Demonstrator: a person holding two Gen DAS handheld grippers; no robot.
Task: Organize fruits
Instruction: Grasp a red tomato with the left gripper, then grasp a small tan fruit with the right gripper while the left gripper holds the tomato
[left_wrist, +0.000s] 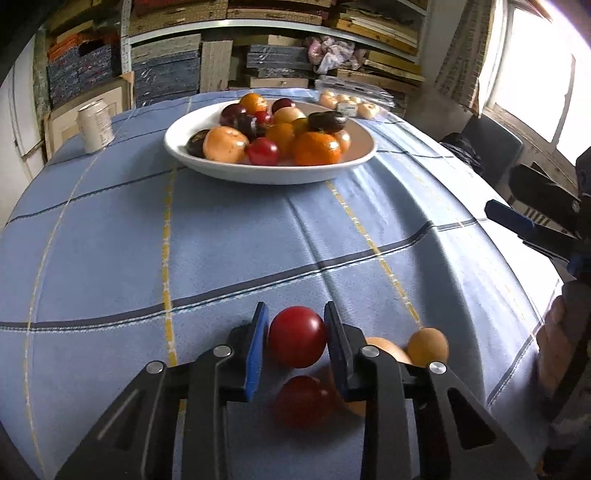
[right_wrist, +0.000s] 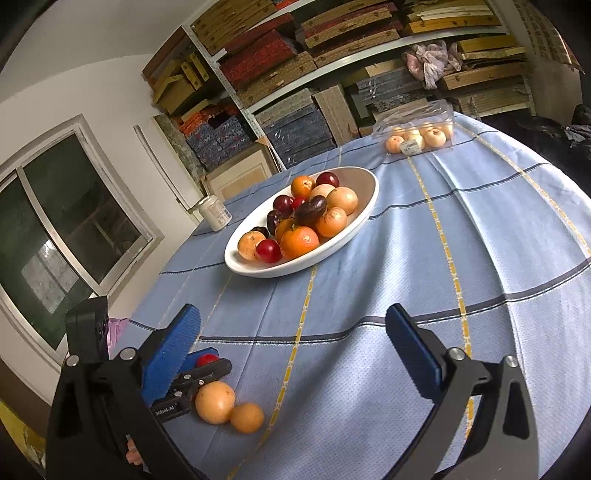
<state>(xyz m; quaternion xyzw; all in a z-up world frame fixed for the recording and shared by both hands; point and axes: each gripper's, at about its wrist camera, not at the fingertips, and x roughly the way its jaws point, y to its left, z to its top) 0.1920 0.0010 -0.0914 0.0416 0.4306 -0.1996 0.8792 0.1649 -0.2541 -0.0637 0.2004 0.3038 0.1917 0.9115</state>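
Left claw (left_wrist: 296, 338) clamped on a red plum (left_wrist: 297, 341) down on the table (left_wrist: 110, 240), beside two orange fruits (right_wrist: 229, 408). Right claw (right_wrist: 291, 334) spread wide, holding nothing.

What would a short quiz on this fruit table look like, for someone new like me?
1. True or false: the left gripper is shut on a red fruit.
2. What holds the piled fruit? A) white bowl B) basket C) tray
3. Fill in: the right gripper stands ____, with nothing between its jaws.

Key: 1 true; 2 A; 3 open.
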